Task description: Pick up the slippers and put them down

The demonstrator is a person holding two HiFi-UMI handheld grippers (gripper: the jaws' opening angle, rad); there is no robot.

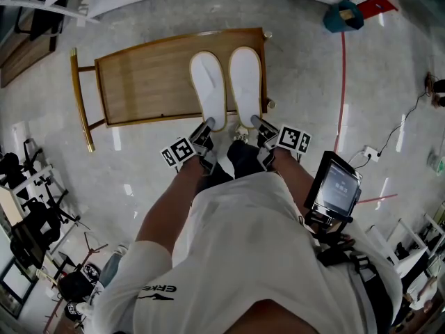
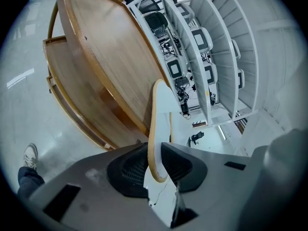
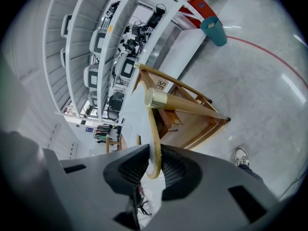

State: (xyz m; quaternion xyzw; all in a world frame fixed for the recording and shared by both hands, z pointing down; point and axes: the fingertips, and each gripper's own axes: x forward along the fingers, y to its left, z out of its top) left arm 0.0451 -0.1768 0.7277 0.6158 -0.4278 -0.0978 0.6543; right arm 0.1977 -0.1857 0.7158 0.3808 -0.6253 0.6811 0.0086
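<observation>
The grey floor (image 1: 139,165) is the biggest thing. On it, at 12 o'clock from the person, stands a long wooden table (image 1: 146,82). Two white slippers lie flat on the table's 3 o'clock end, side by side, with their heels pointing to 6 o'clock. The left slipper (image 1: 208,89) and the right slipper (image 1: 245,82) are very close, but I cannot tell if they touch. The left gripper (image 1: 205,132) pinches the heel of the left slipper, with a pad pressed on each side. The right gripper (image 1: 259,127) pinches the heel of the right slipper the same way. A small teal bin (image 1: 343,16) stands far off at 1 o'clock.
</observation>
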